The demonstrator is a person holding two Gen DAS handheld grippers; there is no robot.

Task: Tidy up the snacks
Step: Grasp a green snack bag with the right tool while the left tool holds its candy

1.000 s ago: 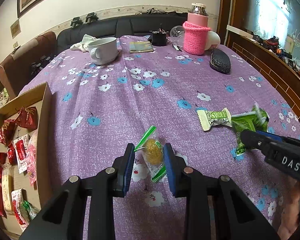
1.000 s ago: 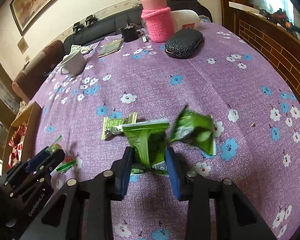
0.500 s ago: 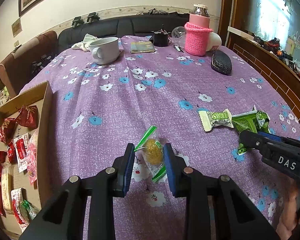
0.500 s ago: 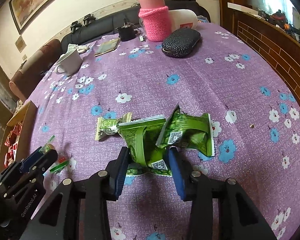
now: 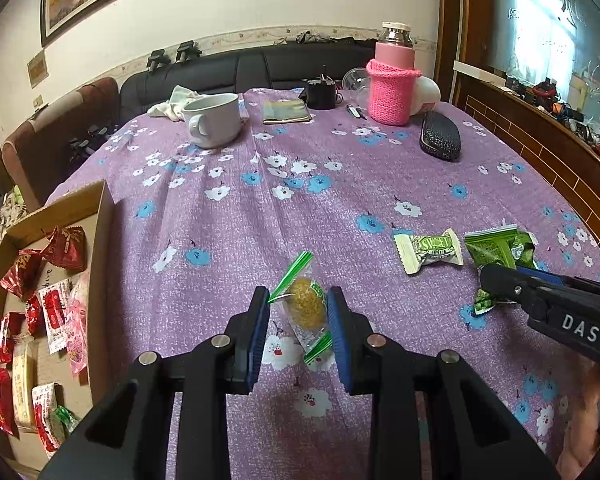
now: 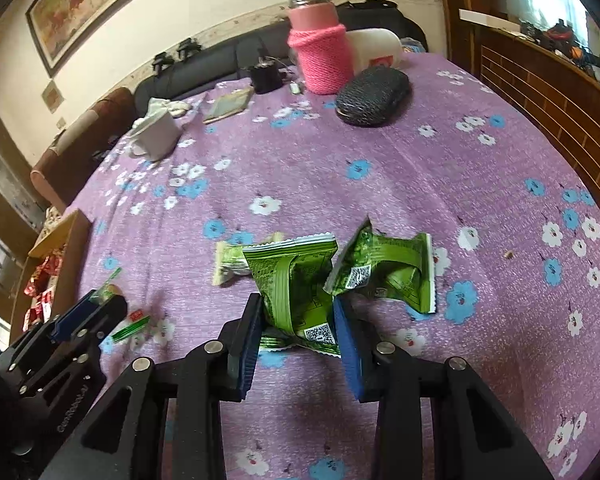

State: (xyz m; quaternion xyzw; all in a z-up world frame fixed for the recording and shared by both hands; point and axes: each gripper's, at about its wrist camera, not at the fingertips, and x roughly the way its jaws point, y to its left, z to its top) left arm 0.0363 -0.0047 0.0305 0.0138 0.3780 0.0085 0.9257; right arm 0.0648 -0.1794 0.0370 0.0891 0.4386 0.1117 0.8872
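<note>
Where the cardboard box [image 5: 100,216] runs off the lower-left edge of the left wrist view, only part of its load of red and pink snack packets shows. In that view the right tool [image 5: 496,286] enters from the right, its fingertips hidden against the green wrappers. The desk, under a purple flowered cloth [image 5: 320,184], carries a white mug [image 5: 212,124], a pink-sleeved flask [image 5: 394,84] and a black case [image 5: 439,140] at its far side, with a dark sofa behind. The left tool [image 5: 298,320] sits low, jaws parted either side of a clear-wrapped yellow snack [image 5: 306,306], not visibly pressing it. The right tool [image 6: 298,322] brackets a green packet [image 6: 292,284], its pads against the packet's sides. A second green packet [image 6: 388,270] lies just beside, a pale green candy [image 6: 236,260] behind.
</note>
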